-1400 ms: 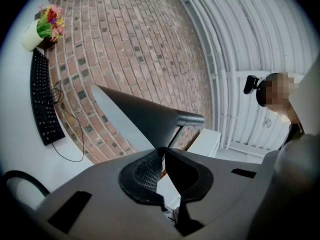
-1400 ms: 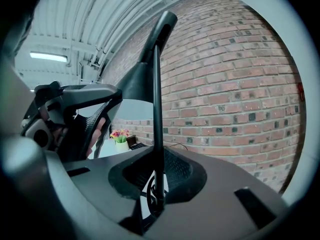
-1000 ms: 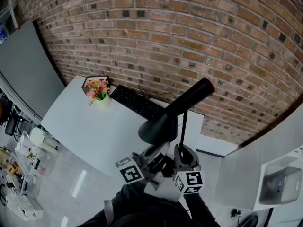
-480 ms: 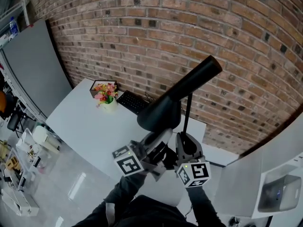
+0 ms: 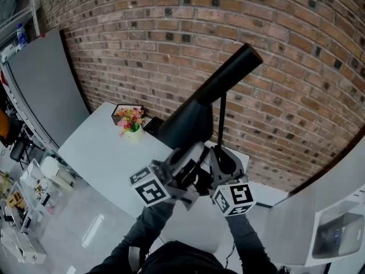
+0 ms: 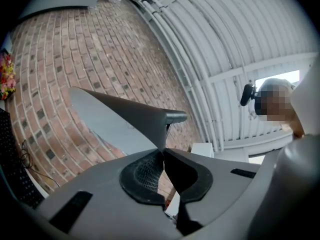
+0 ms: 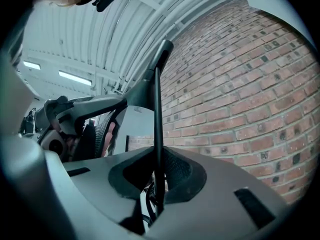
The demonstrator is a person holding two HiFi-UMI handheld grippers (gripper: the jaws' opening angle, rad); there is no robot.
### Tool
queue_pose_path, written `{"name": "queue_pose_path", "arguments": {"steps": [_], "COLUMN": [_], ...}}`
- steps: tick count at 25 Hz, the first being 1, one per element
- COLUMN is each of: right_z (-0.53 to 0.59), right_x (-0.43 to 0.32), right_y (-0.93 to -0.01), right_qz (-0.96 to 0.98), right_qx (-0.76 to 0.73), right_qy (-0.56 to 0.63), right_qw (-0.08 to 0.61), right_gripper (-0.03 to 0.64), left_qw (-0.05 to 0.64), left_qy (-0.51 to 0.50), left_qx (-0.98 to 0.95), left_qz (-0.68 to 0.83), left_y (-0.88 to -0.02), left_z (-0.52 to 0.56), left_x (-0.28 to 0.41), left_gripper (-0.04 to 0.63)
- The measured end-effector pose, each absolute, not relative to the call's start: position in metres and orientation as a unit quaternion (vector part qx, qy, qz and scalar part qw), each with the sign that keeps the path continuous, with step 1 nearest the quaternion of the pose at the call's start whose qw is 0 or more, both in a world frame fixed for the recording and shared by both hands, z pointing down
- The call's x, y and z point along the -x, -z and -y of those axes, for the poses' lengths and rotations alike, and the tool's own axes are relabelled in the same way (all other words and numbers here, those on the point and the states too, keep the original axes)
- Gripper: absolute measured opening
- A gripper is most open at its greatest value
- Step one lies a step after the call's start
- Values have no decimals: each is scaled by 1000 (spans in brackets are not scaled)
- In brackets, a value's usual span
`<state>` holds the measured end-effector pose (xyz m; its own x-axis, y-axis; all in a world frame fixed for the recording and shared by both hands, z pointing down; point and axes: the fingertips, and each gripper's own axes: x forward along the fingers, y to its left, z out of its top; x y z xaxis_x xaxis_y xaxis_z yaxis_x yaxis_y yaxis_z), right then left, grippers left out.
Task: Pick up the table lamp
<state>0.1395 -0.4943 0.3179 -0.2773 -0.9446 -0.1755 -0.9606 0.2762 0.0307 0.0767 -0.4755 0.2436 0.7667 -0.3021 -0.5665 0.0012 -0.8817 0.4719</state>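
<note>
The black table lamp [image 5: 188,124] hangs in the air above the white table [image 5: 102,147], its long tube head [image 5: 231,70] slanting up to the right. My left gripper [image 5: 191,160] is shut on the thin rim of the cone shade [image 6: 125,119], which runs down between the pads [image 6: 145,176]. My right gripper [image 5: 219,154] is shut on the thin black stem [image 7: 157,109], which stands upright between its pads [image 7: 175,176]. The lamp's base is hidden behind the grippers.
A pot of pink and yellow flowers [image 5: 130,120] and a black keyboard [image 5: 151,124] sit at the table's far edge by the brick wall [image 5: 142,44]. A grey panel [image 5: 43,84] stands at the left. Shelves with clutter [image 5: 23,210] are low left.
Both grippers have risen with the lamp, which now sits higher in the view and covers most of the keyboard. Both grips are unchanged.
</note>
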Motion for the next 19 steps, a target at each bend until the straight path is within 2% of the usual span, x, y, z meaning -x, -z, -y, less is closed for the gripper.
{"name": "queue_pose_path", "arguments": {"steps": [19], "right_z": [504], "right_x": [-87], "right_y": [-319], "right_qz": [-822], "right_qx": [562], "right_qy": [-60], "right_qw": [71], "right_gripper": [41], "left_qw": [228], "left_qy": [353], "left_qx": [-901], "left_qz": [113], "left_y": [-244], "left_z": [484], "left_x": [-28], "left_gripper": [12]}}
